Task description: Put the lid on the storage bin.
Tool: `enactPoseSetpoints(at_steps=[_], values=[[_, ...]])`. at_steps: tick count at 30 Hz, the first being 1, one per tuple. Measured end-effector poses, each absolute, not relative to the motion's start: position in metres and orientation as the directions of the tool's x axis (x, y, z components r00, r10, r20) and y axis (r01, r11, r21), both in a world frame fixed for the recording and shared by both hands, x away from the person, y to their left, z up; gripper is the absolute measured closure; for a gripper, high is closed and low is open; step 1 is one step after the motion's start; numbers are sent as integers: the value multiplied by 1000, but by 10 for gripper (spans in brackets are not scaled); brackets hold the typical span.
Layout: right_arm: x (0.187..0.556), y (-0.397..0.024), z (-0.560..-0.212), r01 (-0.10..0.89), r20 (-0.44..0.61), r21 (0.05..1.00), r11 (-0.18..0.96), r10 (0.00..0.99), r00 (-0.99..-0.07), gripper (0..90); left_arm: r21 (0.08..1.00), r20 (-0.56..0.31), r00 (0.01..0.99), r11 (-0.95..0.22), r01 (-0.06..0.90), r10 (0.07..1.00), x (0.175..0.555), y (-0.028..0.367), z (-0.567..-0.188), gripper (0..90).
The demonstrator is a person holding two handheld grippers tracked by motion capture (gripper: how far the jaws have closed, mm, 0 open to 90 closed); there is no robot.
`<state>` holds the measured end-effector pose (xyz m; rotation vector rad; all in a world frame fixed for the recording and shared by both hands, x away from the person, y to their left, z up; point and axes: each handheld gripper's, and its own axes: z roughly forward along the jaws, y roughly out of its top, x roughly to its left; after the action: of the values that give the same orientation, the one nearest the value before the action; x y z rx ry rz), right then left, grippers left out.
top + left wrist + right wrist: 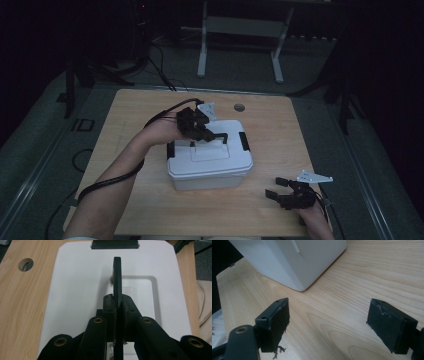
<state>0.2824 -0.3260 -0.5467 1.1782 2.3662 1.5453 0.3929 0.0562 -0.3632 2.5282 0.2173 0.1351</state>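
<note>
White box (pixel 210 160) in the middle of the wooden table (pixel 150 210). Seen from above: left gripper (pixel 202 131) pinching the box's black handle (pixel 117 277); right gripper (pixel 281 187) spread wide, holding nothing, near right.

tongs (pixel 117 312): black, brass-ringed screw holes | frayed pads (pixel 275 322) | grey plate (pixel 314 176) | black cable (pixel 112 177)

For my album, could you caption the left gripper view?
Left gripper shut on the white box's black handle.
</note>
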Motion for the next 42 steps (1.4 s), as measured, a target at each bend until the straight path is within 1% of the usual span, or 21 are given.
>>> enactPoseSetpoints(at_steps=[12,19,21,23,29,32,33,34,35,38,39,41,42], values=[[283,-326,-547,557,328,808,194,637,-698,177,565,32,984,-815,128,177,394,63,-363,832],[283,-326,-547,557,331,809,188,637,-696,177,557,13,987,-821,124,158,399,57,-364,831],[282,-327,-547,559,333,808,187,637,-695,178,547,25,989,-830,110,147,399,53,-367,831],[282,-327,-547,559,334,808,187,635,-696,178,540,37,987,-834,111,155,399,52,-370,830],[282,-328,-548,563,339,806,184,637,-693,178,578,-9,986,-803,143,169,404,61,-376,827],[282,-327,-548,563,338,806,185,637,-693,178,589,-4,982,-793,155,189,404,64,-377,816],[282,-327,-548,563,338,806,185,637,-693,178,589,-4,982,-793,155,189,404,64,-377,797],[282,-328,-548,563,339,806,183,638,-692,177,602,12,976,-781,167,218,404,66,-376,797],[282,-328,-548,563,340,806,182,637,-692,178,607,11,973,-775,176,230,405,69,-375,694],[282,-327,-548,563,338,806,183,637,-692,178,626,22,954,-748,220,299,406,76,-376,448],[282,-327,-548,563,338,806,184,637,-693,178,634,11,948,-736,239,318,407,79,-376,358],[282,-327,-548,563,336,806,185,639,-692,178,649,27,933,-717,256,358,406,84,-378,278],[282,-327,-548,564,336,805,185,640,-691,177,654,25,932,-710,259,363,406,87,-378,226]])
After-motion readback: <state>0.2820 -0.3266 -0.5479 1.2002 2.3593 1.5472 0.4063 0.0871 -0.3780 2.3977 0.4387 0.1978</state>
